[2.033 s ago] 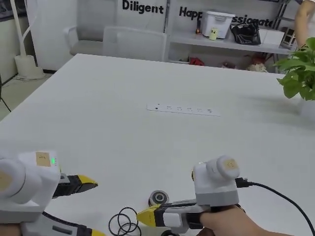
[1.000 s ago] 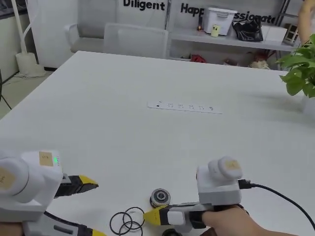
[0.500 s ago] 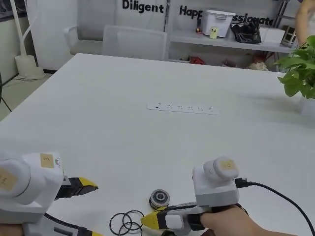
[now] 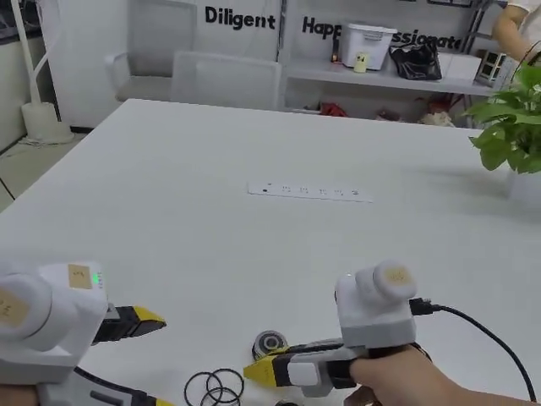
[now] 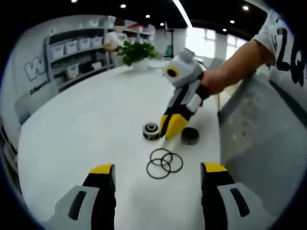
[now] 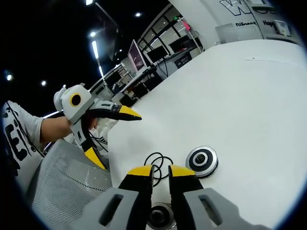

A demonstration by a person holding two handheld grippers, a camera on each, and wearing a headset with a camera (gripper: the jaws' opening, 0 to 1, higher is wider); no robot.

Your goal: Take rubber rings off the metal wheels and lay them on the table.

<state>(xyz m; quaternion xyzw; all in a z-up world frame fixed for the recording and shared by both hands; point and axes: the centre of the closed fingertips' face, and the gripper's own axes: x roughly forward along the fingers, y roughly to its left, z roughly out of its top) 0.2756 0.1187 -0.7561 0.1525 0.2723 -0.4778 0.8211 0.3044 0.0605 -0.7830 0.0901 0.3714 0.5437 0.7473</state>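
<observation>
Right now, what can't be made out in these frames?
- Second metal wheel: right gripper view, mostly hidden behind the right gripper's own jaws.
- Rubber rings: head view, pile partly cut off by the bottom edge.
- First metal wheel: too small in every view to tell whether a rubber ring is on it.

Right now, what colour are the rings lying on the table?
Black. The rubber rings show best in the left gripper view, against the white table.
</observation>
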